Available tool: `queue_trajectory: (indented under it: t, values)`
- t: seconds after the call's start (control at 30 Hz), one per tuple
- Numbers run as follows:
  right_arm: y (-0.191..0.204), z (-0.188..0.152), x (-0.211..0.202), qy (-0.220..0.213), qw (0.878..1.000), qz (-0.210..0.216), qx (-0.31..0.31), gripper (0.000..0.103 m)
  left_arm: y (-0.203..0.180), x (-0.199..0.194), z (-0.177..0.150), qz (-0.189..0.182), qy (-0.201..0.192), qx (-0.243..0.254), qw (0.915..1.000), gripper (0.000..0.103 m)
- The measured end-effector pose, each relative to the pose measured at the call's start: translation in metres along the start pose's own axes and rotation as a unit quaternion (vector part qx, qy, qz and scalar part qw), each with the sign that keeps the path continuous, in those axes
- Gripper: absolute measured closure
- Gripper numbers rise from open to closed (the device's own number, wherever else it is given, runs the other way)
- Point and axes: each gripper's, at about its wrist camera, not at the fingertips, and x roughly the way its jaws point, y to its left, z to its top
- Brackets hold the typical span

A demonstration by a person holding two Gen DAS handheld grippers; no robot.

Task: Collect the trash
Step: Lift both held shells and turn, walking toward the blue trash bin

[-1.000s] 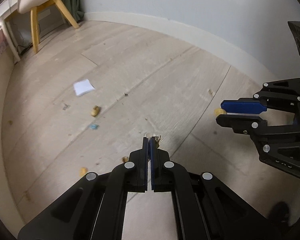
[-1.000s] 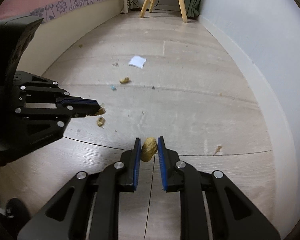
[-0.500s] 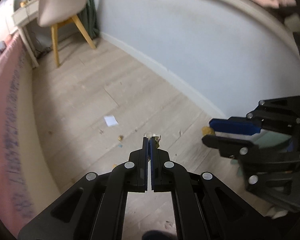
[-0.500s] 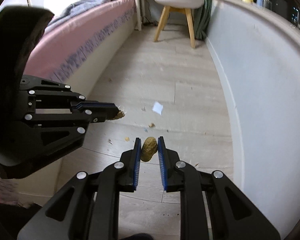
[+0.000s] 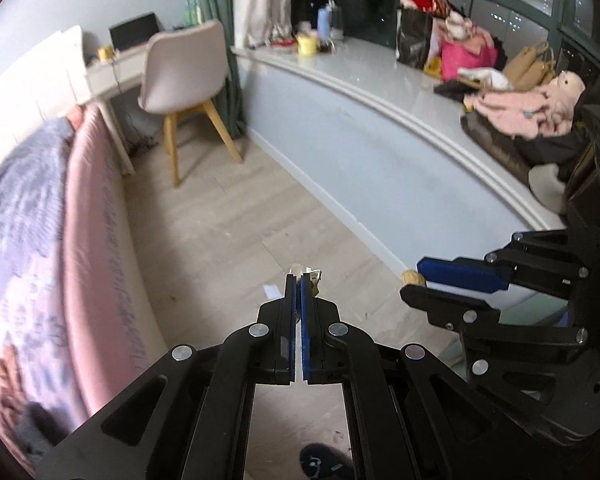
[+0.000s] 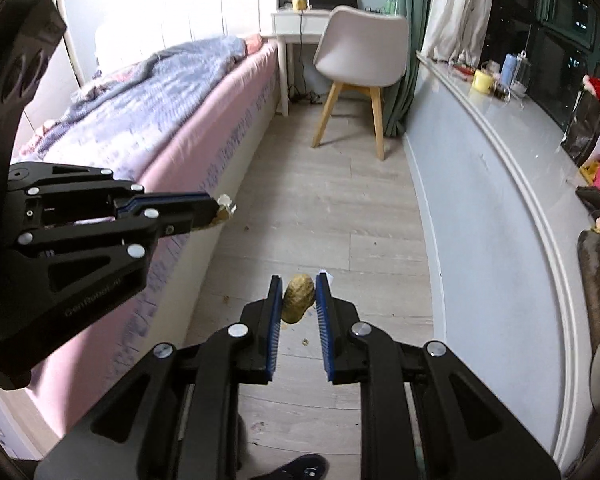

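The left gripper (image 5: 299, 280) pinches a shell scrap (image 5: 314, 280) and the right gripper (image 6: 298, 296) clamps a peanut (image 6: 297, 297), both held above the floor (image 6: 340, 208) for carrying to disposal.

A: Where can the tongs pass?

B: Down the floor (image 6: 332, 200) lane between the bed (image 6: 204, 128) on the left and the low wall (image 6: 472, 208) under the window surface (image 5: 380, 72) on the right.

A: What blocks it?

B: A chair (image 6: 360, 60) stands at the far end beside the desk surface (image 6: 300, 20). Small scraps (image 5: 272, 290) lie on the boards. The window surface is crowded with bags (image 5: 464, 48) and clothes (image 5: 516, 108).
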Motion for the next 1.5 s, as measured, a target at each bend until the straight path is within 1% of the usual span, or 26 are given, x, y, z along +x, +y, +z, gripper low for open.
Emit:
queue_trajectory:
  t: [0.1,0.23,0.33,0.4,0.47,0.53,0.57,0.6,0.67,0.77,0.83,0.9,0.97,1.0,1.03,1.07,1.1,1.13,1.17,1.2,1.23,1.27,1.3,1.33,1.4,1.5]
  values:
    - [0.014,0.010,-0.018,-0.006,1.000,0.010,-0.012,0.085,0.013,-0.042,0.003,0.022,-0.008,-0.017,0.9996,0.103]
    - [0.030,0.015,-0.040,-0.011,0.998,0.040,-0.050,0.085,0.017,-0.096,-0.009,0.065,-0.020,-0.064,0.9956,0.103]
    - [0.041,0.014,-0.054,-0.016,0.992,0.071,-0.103,0.085,0.017,-0.131,-0.026,0.107,-0.032,-0.112,0.9874,0.103]
    - [0.051,0.011,-0.063,-0.018,0.986,0.089,-0.140,0.085,0.014,-0.152,-0.040,0.133,-0.037,-0.147,0.9794,0.103]
    - [0.064,0.007,-0.071,-0.015,0.976,0.116,-0.181,0.085,0.013,-0.173,-0.061,0.162,-0.039,-0.191,0.9673,0.103]
    - [0.080,0.002,-0.078,-0.014,0.965,0.139,-0.221,0.085,0.017,-0.198,-0.085,0.187,-0.037,-0.242,0.9514,0.103]
    - [0.088,-0.001,-0.080,-0.013,0.960,0.150,-0.238,0.085,0.018,-0.208,-0.093,0.196,-0.037,-0.256,0.9458,0.103]
    - [0.097,-0.003,-0.084,-0.012,0.953,0.162,-0.256,0.085,0.019,-0.223,-0.106,0.210,-0.037,-0.276,0.9371,0.103]
    - [0.121,-0.007,-0.092,-0.015,0.939,0.187,-0.288,0.085,0.020,-0.247,-0.125,0.234,-0.037,-0.295,0.9255,0.103]
    - [0.162,-0.017,-0.107,-0.024,0.915,0.230,-0.332,0.085,0.023,-0.288,-0.160,0.279,-0.041,-0.327,0.9018,0.103]
    - [0.190,-0.025,-0.118,-0.030,0.898,0.255,-0.357,0.085,0.027,-0.321,-0.190,0.314,-0.044,-0.356,0.8791,0.103]
    - [0.226,-0.038,-0.133,-0.034,0.877,0.285,-0.385,0.085,0.029,-0.348,-0.214,0.338,-0.046,-0.378,0.8608,0.103]
    - [0.259,-0.051,-0.148,-0.037,0.858,0.308,-0.409,0.085,0.030,-0.384,-0.247,0.368,-0.049,-0.403,0.8364,0.103]
    - [0.277,-0.058,-0.157,-0.039,0.847,0.320,-0.423,0.085,0.030,-0.405,-0.267,0.385,-0.051,-0.417,0.8215,0.103]
    - [0.300,-0.067,-0.167,-0.042,0.833,0.334,-0.440,0.085,0.031,-0.419,-0.282,0.396,-0.053,-0.425,0.8125,0.103]
    - [0.318,-0.076,-0.175,-0.045,0.822,0.345,-0.452,0.085,0.030,-0.436,-0.301,0.408,-0.054,-0.435,0.8005,0.103]
    - [0.336,-0.086,-0.184,-0.047,0.810,0.355,-0.464,0.085,0.028,-0.456,-0.324,0.422,-0.055,-0.448,0.7859,0.103]
    - [0.357,-0.098,-0.192,-0.050,0.797,0.366,-0.479,0.085,0.028,-0.468,-0.338,0.430,-0.057,-0.456,0.7773,0.103]
    - [0.377,-0.110,-0.200,-0.053,0.786,0.373,-0.490,0.085,0.027,-0.486,-0.360,0.439,-0.059,-0.467,0.7650,0.103]
    - [0.394,-0.122,-0.208,-0.056,0.776,0.379,-0.501,0.085,0.026,-0.498,-0.377,0.445,-0.060,-0.474,0.7573,0.103]
    - [0.416,-0.135,-0.216,-0.056,0.767,0.385,-0.510,0.085,0.024,-0.515,-0.400,0.454,-0.060,-0.483,0.7466,0.103]
    - [0.436,-0.144,-0.224,-0.054,0.760,0.392,-0.516,0.085,0.023,-0.533,-0.423,0.462,-0.061,-0.491,0.7357,0.103]
    - [0.458,-0.159,-0.235,-0.051,0.751,0.402,-0.522,0.085,0.022,-0.544,-0.437,0.468,-0.064,-0.497,0.7284,0.103]
    - [0.472,-0.170,-0.242,-0.050,0.744,0.406,-0.528,0.085,0.021,-0.565,-0.464,0.477,-0.065,-0.506,0.7154,0.103]
    - [0.510,-0.197,-0.259,-0.046,0.726,0.417,-0.545,0.085,0.020,-0.589,-0.494,0.483,-0.062,-0.520,0.7019,0.103]
    - [0.552,-0.223,-0.281,-0.042,0.711,0.432,-0.553,0.085,0.015,-0.632,-0.540,0.500,-0.054,-0.530,0.6823,0.103]
